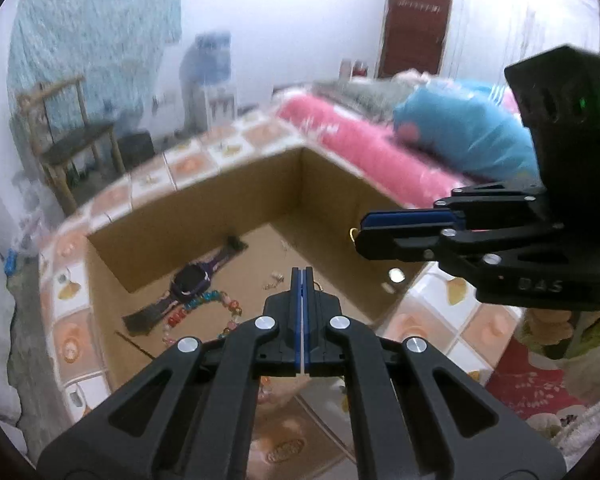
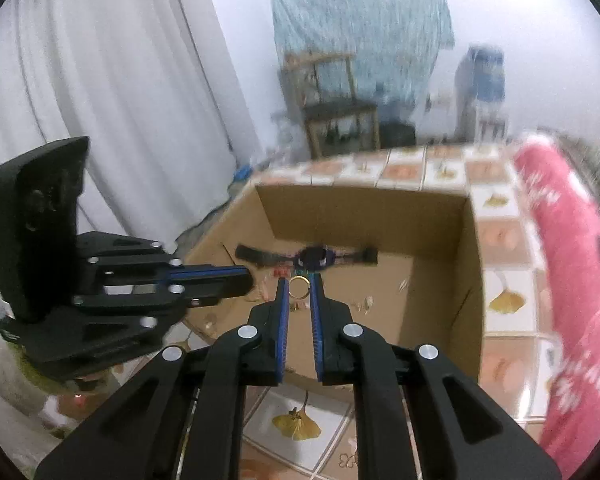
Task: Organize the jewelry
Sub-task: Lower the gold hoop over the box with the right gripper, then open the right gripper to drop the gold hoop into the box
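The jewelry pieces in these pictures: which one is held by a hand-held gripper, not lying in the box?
The gold ring, pinched at the tips of the right hand-held gripper. The purple watch and the bead bracelet lie on the cardboard box floor.

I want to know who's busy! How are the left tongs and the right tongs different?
The left tongs are squeezed shut with nothing between them; the right tongs pinch a small gold ring. The left tongs' blue pads touch, while the right tongs' pads stay apart. Both are black and hover over the cardboard box.
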{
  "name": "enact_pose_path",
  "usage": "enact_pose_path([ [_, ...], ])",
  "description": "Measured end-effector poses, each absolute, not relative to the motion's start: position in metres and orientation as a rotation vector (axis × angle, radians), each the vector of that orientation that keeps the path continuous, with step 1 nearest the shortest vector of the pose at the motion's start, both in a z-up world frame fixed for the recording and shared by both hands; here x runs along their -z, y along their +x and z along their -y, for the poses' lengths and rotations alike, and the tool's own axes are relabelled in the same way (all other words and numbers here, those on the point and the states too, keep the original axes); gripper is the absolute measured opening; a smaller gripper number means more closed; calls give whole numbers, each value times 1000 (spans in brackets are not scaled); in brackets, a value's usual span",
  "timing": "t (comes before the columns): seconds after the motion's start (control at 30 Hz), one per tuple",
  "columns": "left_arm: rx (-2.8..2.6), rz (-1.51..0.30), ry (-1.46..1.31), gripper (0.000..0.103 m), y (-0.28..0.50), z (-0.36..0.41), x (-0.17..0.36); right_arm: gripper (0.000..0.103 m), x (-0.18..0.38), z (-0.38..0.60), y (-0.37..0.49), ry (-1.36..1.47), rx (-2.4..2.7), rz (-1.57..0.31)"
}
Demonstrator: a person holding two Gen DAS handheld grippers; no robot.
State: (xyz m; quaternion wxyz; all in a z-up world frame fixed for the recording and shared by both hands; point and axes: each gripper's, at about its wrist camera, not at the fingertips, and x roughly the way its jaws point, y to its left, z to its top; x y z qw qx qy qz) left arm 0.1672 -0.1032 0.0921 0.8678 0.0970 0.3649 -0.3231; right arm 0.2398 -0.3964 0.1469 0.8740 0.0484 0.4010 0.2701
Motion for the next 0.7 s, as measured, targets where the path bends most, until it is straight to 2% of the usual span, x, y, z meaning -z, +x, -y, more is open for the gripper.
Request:
enact_pose_path([
  [0.17,664,-895,198,0,199,115,-61,11,-119,398,265,139,-567,-940],
  [0.37,637,-967,188,0,212,117,-42,11,-103,401,279,165,-539,-988],
  [0.57,633,-1004,128,1,222,111,-33,12,-103,412,284,205,-509,-975],
  [0.7,651,-998,78,7,221,105,-36,16,-108,425,282,253,-505,-951],
])
